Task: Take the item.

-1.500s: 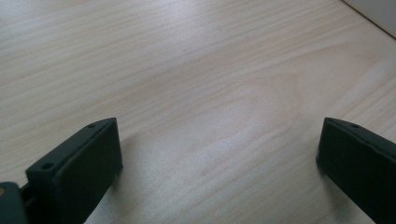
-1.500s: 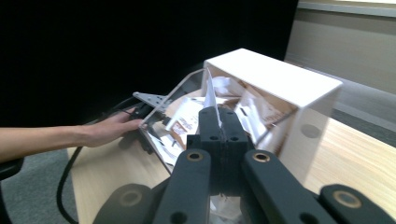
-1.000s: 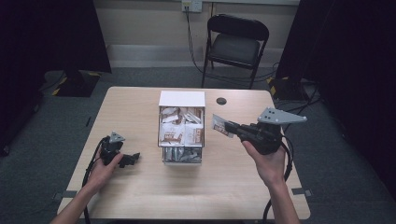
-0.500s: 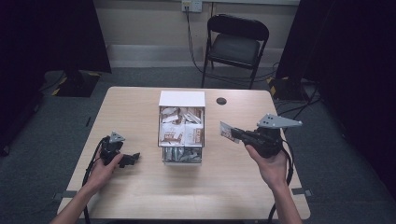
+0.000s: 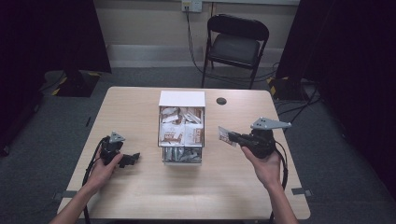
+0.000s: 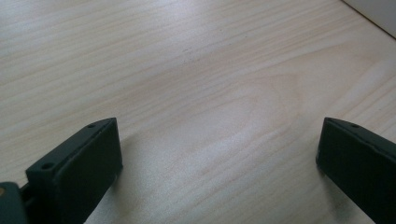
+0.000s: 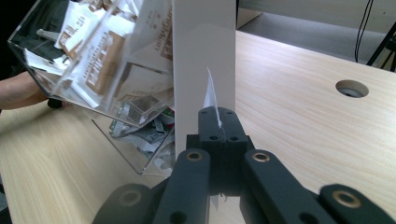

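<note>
Right gripper [image 5: 229, 137] clenched on packet [image 5: 224, 136] beside clear box [image 5: 181, 126], probably mid-transfer; needs drop spot next. Left gripper [image 5: 132, 158] parked, jaws apart.

Packet [image 7: 211, 93] print unreadable, seen edge-on, lower part hidden between jaws. Box [image 7: 93, 70] top cut off by frame edge; contents' labels blurred.

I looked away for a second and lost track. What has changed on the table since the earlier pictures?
The right gripper, shut on a small packet, has drawn away from the clear box toward the person's side and sunk lower over the table. Nothing was let go or newly gripped. The left gripper stayed put at the table's left, jaws open, and the box with its packets has not moved.
</note>
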The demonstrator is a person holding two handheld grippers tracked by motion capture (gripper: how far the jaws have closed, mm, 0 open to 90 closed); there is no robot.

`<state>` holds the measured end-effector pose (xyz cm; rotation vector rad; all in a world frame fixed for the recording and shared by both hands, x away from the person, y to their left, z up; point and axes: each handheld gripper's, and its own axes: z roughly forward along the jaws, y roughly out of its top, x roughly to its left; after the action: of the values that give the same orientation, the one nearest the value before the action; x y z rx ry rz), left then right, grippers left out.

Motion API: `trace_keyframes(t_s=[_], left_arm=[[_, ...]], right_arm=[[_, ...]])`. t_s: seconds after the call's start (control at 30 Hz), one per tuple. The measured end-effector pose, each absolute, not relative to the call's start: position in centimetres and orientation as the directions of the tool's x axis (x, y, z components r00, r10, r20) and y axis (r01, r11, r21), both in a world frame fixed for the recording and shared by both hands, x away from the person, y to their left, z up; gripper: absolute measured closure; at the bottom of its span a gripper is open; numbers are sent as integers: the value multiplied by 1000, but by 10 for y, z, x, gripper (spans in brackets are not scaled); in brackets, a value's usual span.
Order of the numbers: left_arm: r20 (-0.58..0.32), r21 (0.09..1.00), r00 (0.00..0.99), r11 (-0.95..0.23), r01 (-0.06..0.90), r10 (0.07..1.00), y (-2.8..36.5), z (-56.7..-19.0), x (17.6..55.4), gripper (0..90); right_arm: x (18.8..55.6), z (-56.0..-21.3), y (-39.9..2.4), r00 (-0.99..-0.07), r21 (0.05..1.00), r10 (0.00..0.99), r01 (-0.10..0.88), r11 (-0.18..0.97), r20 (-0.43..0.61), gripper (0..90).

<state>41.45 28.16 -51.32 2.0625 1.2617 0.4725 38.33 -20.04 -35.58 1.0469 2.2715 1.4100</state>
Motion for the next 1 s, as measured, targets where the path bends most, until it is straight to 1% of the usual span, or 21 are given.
trace_keyframes(t_s=[0.33, 0.67, 0.73, 1.0], left_arm=[[-36, 700, 468, -312, 643, 883, 282, -513, 414, 0], [-36, 700, 468, -312, 642, 883, 282, -513, 414, 0], [-36, 699, 468, -313, 643, 883, 282, -513, 414, 0], [-36, 700, 468, -312, 642, 883, 282, -513, 414, 0]], right_arm=[[394, -379, -196, -694, 831, 704, 474, 291, 149, 900], [404, -399, -194, -676, 810, 712, 519, 274, 193, 900], [407, -409, -191, -672, 791, 714, 539, 290, 196, 900], [412, -421, -187, -669, 774, 716, 555, 305, 198, 900]])
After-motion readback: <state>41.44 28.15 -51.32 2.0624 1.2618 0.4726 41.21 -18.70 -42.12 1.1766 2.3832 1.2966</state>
